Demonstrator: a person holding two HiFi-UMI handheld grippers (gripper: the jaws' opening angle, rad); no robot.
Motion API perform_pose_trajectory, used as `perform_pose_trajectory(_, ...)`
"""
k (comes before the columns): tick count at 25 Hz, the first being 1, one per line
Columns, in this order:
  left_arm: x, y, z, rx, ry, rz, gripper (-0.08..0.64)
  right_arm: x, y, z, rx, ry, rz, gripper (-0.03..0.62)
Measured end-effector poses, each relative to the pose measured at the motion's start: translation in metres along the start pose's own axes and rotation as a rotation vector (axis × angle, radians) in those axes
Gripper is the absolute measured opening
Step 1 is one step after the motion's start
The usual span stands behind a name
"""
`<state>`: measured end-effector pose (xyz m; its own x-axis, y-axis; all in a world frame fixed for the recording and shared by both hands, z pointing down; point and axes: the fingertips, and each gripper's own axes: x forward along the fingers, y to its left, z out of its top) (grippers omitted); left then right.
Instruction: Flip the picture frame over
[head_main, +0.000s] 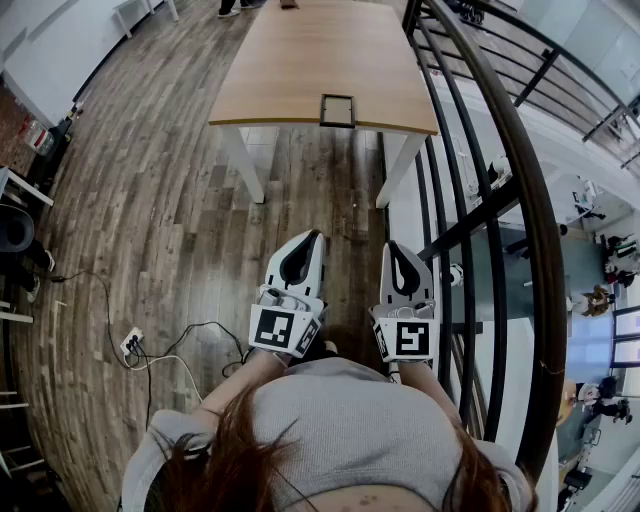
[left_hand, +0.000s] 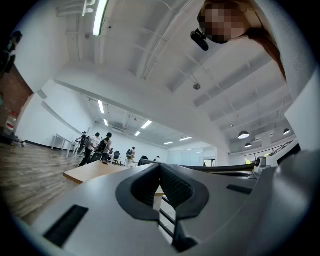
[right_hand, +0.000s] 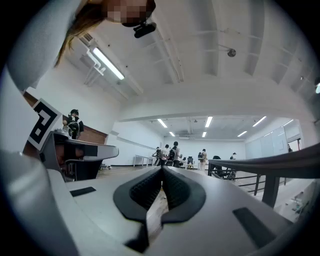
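Note:
A small dark-rimmed picture frame (head_main: 338, 110) lies flat near the front edge of a wooden table (head_main: 290, 70), far ahead of me. Both grippers are held close to my body, well short of the table. My left gripper (head_main: 313, 236) is shut, its black pads meeting with nothing between them (left_hand: 160, 165). My right gripper (head_main: 392, 246) is shut and empty too (right_hand: 161, 169). In the left gripper view a corner of the table (left_hand: 92, 171) shows beyond the jaws. The frame itself is not visible in either gripper view.
A dark curved railing (head_main: 490, 150) runs along the right, close to the table and my right gripper. A power strip with cables (head_main: 132, 345) lies on the plank floor at left. People stand at desks (right_hand: 172, 152) far back in the room.

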<state>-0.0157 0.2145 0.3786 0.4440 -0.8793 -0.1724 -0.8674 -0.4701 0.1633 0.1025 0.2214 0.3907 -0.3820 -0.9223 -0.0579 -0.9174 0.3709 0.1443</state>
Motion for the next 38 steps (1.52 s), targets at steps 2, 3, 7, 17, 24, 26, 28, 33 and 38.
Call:
perform_pose_trajectory(2,0.009,0.004,-0.002,0.016,0.015,-0.007,0.006,0.008,0.003,0.002,0.014,-0.014,0.006,0.011)
perform_pose_trajectory(3,0.014,0.006,-0.003,0.022,0.018,-0.009,0.006,0.013,0.005,0.006,0.019,-0.029,0.010,0.011)
perform_pose_trajectory(7,0.044,0.028,-0.008,0.033,0.012,-0.010,0.006,0.057,0.012,0.023,0.061,-0.110,0.035,0.011)
perform_pose_trajectory(17,0.181,0.115,-0.025,0.032,0.025,-0.060,0.006,0.219,-0.025,-0.009,0.013,-0.052,0.048,0.011)
perform_pose_trajectory(24,0.276,0.179,-0.005,0.054,0.004,-0.084,0.006,0.328,-0.055,0.008,-0.002,-0.094,0.007,0.011)
perform_pose_trajectory(26,0.293,0.189,-0.004,0.056,0.010,-0.087,0.005,0.348,-0.064,0.006,0.006,-0.086,-0.005,0.011)
perform_pose_trajectory(28,0.307,0.197,-0.008,0.053,0.021,-0.087,0.005,0.363,-0.071,0.002,0.022,-0.082,-0.012,0.011)
perform_pose_trajectory(33,0.324,0.209,-0.023,0.046,0.053,-0.084,0.005,0.384,-0.077,-0.008,0.036,-0.063,-0.010,0.011)
perform_pose_trajectory(38,0.335,0.220,-0.027,0.040,0.064,-0.049,0.006,0.406,-0.080,-0.036,-0.089,0.034,0.066,0.011)
